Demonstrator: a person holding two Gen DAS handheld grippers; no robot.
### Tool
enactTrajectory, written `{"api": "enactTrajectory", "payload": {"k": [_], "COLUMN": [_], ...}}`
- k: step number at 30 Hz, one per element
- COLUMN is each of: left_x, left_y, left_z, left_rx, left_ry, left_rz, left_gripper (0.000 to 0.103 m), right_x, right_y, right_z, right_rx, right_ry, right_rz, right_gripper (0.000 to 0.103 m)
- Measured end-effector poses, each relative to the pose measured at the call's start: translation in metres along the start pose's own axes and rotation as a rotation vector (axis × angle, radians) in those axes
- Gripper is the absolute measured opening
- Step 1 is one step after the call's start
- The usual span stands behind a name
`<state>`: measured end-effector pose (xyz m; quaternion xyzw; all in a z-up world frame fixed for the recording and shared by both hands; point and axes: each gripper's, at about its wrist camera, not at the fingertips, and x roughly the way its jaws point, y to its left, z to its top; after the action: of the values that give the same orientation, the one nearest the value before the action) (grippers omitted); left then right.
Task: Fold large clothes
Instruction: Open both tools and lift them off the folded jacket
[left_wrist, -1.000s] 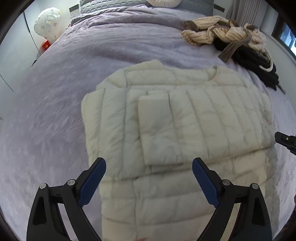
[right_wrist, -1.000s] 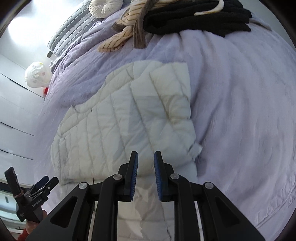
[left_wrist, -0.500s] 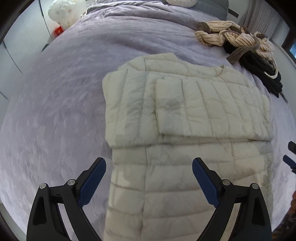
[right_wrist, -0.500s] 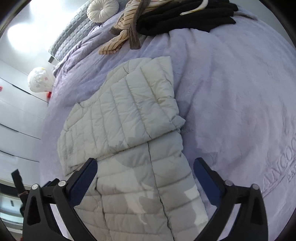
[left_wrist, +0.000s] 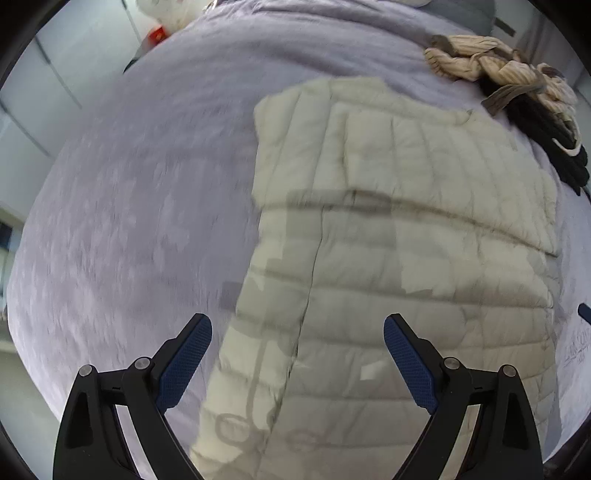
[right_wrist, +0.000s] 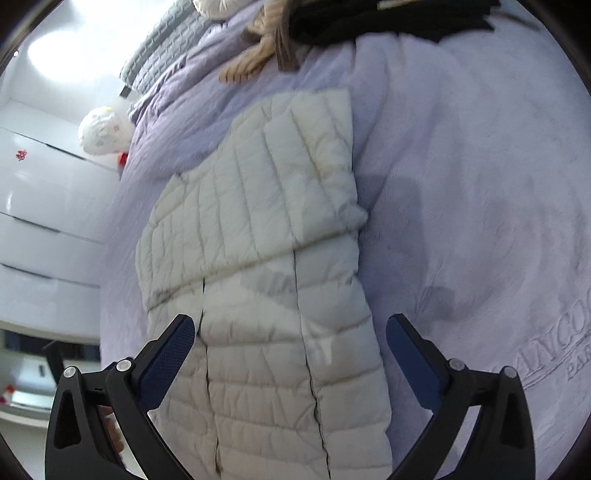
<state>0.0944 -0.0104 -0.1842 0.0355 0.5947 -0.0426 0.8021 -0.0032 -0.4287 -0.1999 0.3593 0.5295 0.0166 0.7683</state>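
Cream jacket (left_wrist: 399, 236) lies half-folded on the bed (left_wrist: 129, 221), hem cut off below; left gripper (left_wrist: 297, 363) and right gripper (right_wrist: 290, 363) gape wide, empty.

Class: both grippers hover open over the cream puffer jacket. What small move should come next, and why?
Probably lower both open grippers, left and right, to the near hem of the puffer jacket: its sleeves are already folded across, while the lower half lies flat, unfolded.

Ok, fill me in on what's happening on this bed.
A person with a gripper in each hand is folding a white puffer jacket on a lilac bedspread. Its sleeves are folded across the chest. The left gripper and right gripper hover over the lower half, jaws wide open, holding nothing. A pile of other clothes lies beyond.
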Motion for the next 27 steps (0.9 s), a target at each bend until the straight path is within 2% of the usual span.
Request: {"api": "enactTrajectory", "payload": {"k": [2,6,9,12,17,27], "left_x": [0.002,0.003,0.007,0.008,0.006,0.000], "left_y": [0.001,-0.003,-0.001,0.004,0.010,0.037], "left_z": [-0.009,-0.026,-0.032,-0.034,-0.039,-0.058], "left_rx": [-0.013,0.023,0.041,0.045,0.080,0.087], "left_ry": [0.014,0.020,0.049,0.067,0.049,0.033], "left_rz": [0.010,0.116,0.152,0.148,0.145,0.093], "left_gripper": [0.094,0.094,0.094,0.094,0.094,0.094], "right_x": [0.003,0.006,0.005,0.005,0.007,-0.012], "right_y": [-0.009,-0.026,-0.037,-0.049,-0.058,-0.049], "right_z": [-0.004,-0.016,-0.029,-0.044,-0.068,-0.111], "right_rx": [0.019,0.064,0.095,0.142,0.216,0.237], "right_ry": [0.036,0.081,0.090,0.080,0.072,0.043], "right_rz": [0.008,0.018,0.023,0.039,0.047,-0.060], "right_gripper": [0.103,0.103,0.103,0.103,0.103,0.103]}}
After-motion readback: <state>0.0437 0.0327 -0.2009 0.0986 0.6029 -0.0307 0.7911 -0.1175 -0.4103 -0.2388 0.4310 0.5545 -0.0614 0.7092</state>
